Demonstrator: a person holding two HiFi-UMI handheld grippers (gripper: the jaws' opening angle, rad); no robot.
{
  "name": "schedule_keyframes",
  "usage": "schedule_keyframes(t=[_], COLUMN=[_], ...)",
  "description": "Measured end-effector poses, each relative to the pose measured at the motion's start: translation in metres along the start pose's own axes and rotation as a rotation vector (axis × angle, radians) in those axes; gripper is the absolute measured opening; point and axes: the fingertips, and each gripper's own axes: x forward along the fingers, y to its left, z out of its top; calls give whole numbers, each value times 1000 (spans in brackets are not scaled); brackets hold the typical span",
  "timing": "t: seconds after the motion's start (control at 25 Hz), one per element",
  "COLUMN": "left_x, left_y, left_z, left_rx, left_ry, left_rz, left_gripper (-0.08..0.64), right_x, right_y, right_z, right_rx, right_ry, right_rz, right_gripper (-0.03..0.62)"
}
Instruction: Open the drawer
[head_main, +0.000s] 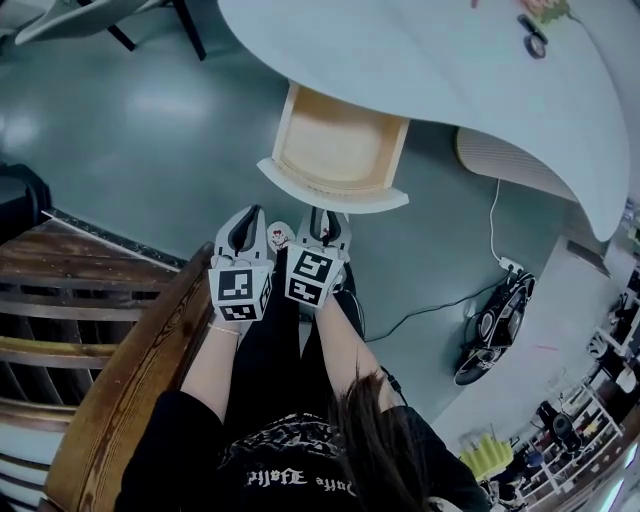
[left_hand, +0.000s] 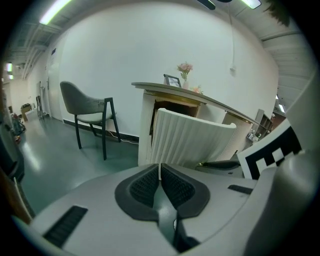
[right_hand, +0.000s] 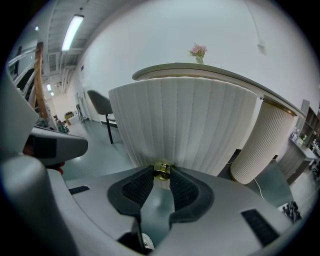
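The right gripper (right_hand: 160, 177) clamps its jaws on the brass knob (right_hand: 161, 169), the drawer's (right_hand: 182, 125) only handhold; the left gripper (left_hand: 160, 169) has its jaws together, empty. The drawer looks light and should slide easily, but the knob looks slippery

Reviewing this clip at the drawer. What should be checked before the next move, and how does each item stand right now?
1. Right gripper grip: its fingers are closed on the brass knob of the drawer front. Ok.
2. Left gripper: fingers together with nothing between them, held beside the right one. Ok.
3. Drawer open: it stands well out from under the desk, with most of its inside showing in the head view. Ok.
4. Drawer at the end of its travel: cannot tell.
5. Contents that could shift: none seen in the part of the drawer that shows. Ok.
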Motion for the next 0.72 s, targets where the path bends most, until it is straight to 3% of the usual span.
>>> schedule_keyframes(t=[0.24, 0.72], left_x=[-5, -4], left_y=[2, 3], left_z=[-14, -10], left_rx=[14, 25], left_ry=[33, 34], left_rz=[-1, 6], left_gripper=[32, 32], right_x=[-2, -7], right_y=[1, -1], right_z=[-2, -10], right_rx=[-10, -17], right_ry=[1, 9], right_rz=[4, 6], right_gripper=[124, 124])
